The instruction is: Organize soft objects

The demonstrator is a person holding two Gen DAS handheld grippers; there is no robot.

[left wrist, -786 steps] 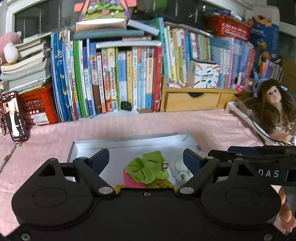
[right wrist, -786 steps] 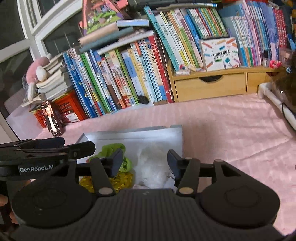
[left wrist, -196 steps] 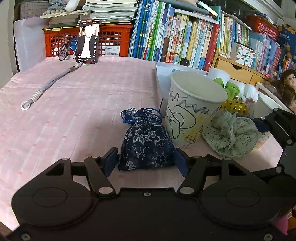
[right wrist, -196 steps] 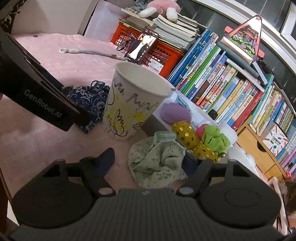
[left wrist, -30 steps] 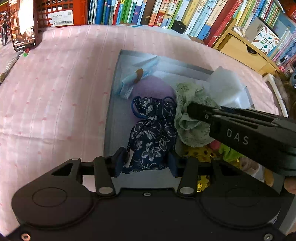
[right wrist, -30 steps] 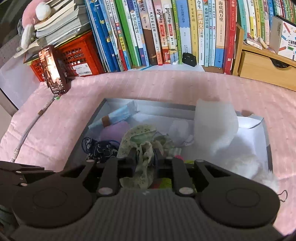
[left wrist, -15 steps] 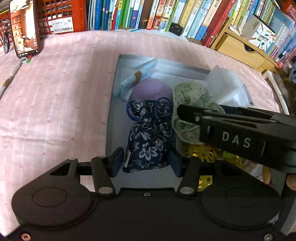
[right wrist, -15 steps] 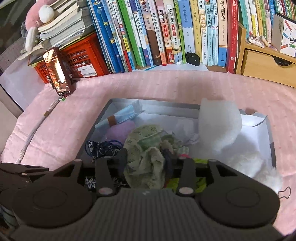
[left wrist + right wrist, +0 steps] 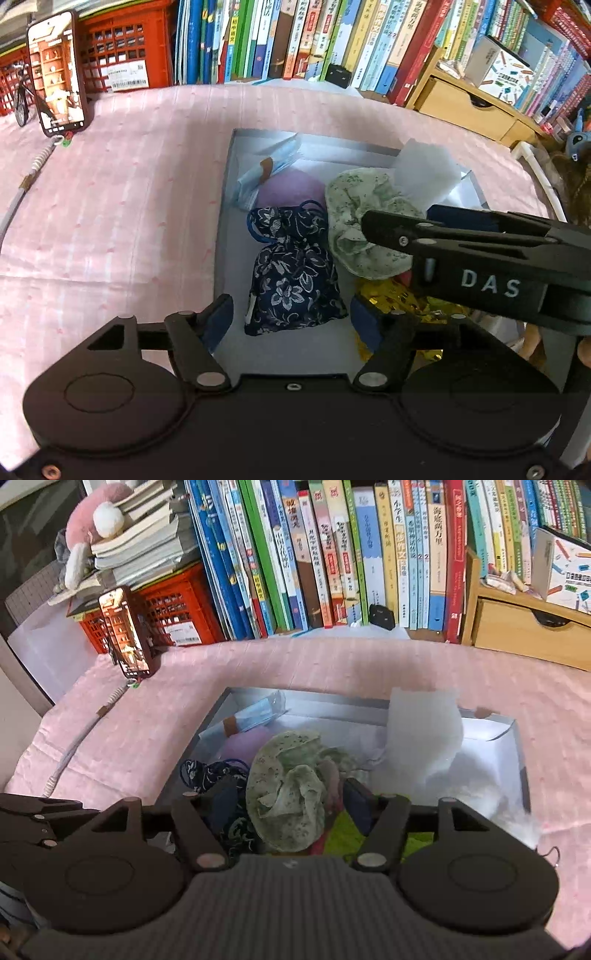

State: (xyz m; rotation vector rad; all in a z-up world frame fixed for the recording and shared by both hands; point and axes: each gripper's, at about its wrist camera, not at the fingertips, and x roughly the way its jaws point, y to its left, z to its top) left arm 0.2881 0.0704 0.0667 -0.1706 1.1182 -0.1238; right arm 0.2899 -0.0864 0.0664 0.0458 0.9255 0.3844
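Observation:
A navy floral pouch (image 9: 293,269) lies in the grey box (image 9: 223,206) on the pink cloth. My left gripper (image 9: 291,319) is open, its jaws apart on either side of the pouch's near end. A pale green floral scrunchie (image 9: 286,794) lies in the box beside the pouch; it also shows in the left wrist view (image 9: 364,221). My right gripper (image 9: 291,805) is open around the scrunchie and reaches in from the right in the left wrist view. The pouch (image 9: 214,775) is partly hidden in the right wrist view.
The box also holds a blue face mask (image 9: 266,171), a purple pad (image 9: 288,190), a white tissue (image 9: 423,734), gold sequin fabric (image 9: 395,297) and something bright green (image 9: 345,836). A phone (image 9: 55,74), red crate (image 9: 173,613), books (image 9: 332,550) and wooden drawers (image 9: 528,631) line the back.
Both grippers have opened over the last second. The pouch and the scrunchie now rest loose in the box, and both grippers have drawn back slightly.

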